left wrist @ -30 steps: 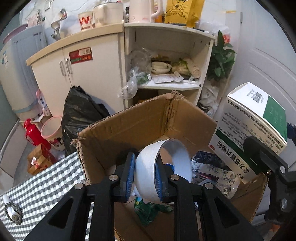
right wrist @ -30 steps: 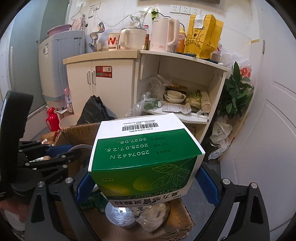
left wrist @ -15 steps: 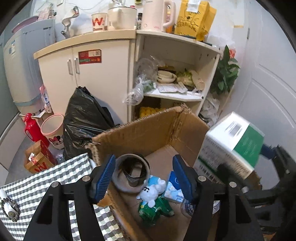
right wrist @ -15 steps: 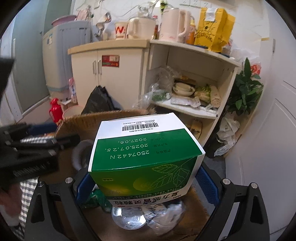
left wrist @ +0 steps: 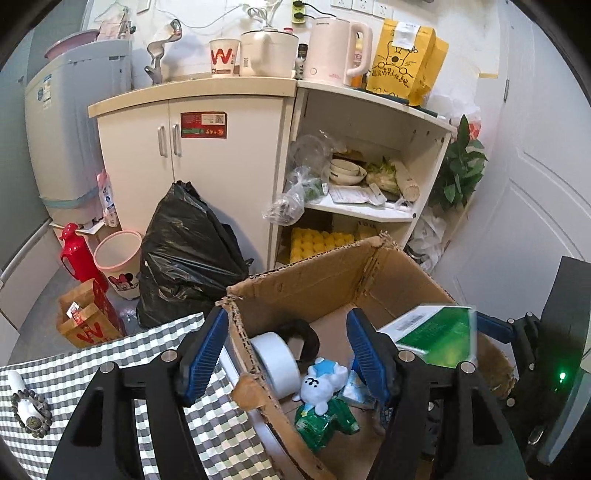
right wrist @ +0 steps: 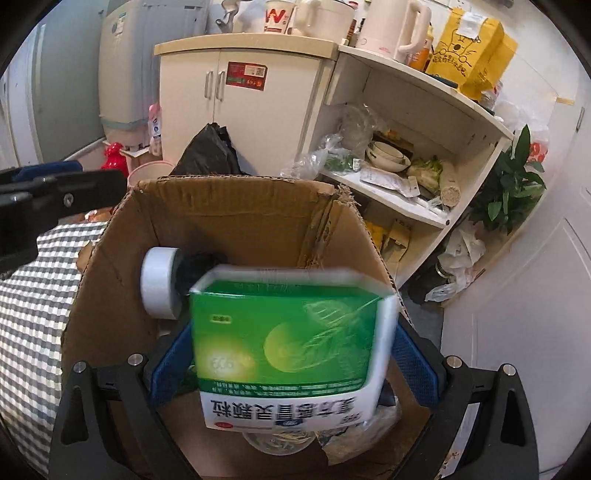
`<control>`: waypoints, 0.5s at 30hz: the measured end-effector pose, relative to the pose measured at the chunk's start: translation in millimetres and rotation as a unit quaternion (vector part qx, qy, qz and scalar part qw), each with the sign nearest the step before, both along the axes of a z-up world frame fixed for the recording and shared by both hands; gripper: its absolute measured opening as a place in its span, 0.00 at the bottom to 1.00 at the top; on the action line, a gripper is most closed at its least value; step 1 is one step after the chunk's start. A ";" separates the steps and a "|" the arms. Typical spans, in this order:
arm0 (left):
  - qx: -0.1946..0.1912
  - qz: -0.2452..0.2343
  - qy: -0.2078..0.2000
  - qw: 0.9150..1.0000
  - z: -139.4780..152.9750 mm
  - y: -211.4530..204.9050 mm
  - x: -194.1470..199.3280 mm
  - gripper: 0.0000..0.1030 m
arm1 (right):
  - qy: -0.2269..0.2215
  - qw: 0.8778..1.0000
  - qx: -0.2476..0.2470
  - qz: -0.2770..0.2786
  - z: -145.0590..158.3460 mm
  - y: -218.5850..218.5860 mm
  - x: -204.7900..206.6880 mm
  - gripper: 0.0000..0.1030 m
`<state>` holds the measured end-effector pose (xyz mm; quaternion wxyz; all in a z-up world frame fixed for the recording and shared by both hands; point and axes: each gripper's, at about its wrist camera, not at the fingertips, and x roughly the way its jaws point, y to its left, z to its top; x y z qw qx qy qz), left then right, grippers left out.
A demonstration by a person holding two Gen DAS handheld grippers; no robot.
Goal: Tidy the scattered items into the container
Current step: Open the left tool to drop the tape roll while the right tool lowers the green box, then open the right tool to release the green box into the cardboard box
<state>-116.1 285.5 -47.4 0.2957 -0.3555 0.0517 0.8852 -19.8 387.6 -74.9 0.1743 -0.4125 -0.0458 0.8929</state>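
Underneath, checked tablecloth (left wrist: 218, 439) (kitchen), cardboard box (left wrist: 325, 280)

Green box (right wrist: 288, 339) motion-blurred, hiding the carton floor (right wrist: 207, 446) beneath

A cream two-door cabinet (left wrist: 192, 173) stands beside an open white shelf unit (left wrist: 369, 155) against a white wall (left wrist: 207, 22); grey floor (left wrist: 44, 295), white panelled door (left wrist: 532, 206) at right.

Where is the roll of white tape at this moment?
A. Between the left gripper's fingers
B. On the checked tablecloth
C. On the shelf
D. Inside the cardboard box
D: the white tape lies inside the cardboard box, and the left gripper is open and empty.
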 end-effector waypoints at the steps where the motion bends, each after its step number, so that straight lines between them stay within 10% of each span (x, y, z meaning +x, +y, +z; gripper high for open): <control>1: 0.001 0.001 0.001 1.000 1.2 -1.9 0.5 0.67 | 0.003 1.000 0.006 0.001 1.9 -3.1 1.6 0.95; 15: 0.018 0.019 0.036 0.999 33.8 -35.5 18.4 0.67 | 0.075 0.997 0.024 0.003 47.1 -26.8 25.3 0.95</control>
